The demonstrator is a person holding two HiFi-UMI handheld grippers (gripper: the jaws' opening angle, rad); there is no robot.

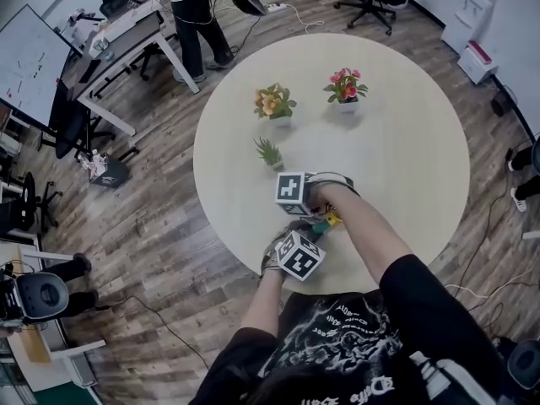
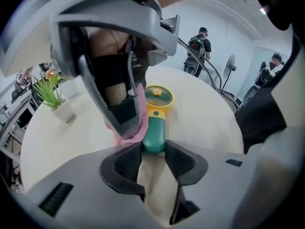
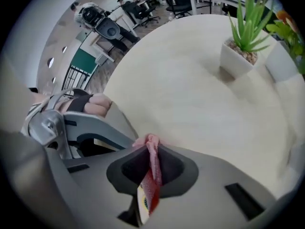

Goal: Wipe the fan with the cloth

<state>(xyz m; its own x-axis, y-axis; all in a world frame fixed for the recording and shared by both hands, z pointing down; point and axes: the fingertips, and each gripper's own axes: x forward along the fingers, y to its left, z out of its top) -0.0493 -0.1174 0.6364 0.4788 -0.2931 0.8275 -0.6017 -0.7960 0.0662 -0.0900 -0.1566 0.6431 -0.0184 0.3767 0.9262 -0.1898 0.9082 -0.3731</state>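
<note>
The left tongs point(image 2: 152, 151) clamp the handle end of the fan point(image 2: 155, 125), its head pointing away across the desk point(image 2: 205, 118), while the right tongs point(image 3: 151, 150), pinching the cloth point(image 2: 132, 133), hang just left of that handle.

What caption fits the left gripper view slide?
Left gripper clamps the fan by its green handle while the right gripper holds the pink cloth beside it.

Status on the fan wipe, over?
Left gripper clamped on fan handle. Right gripper pinching cloth, down beside the handle. Nearest plant stands clear.
</note>
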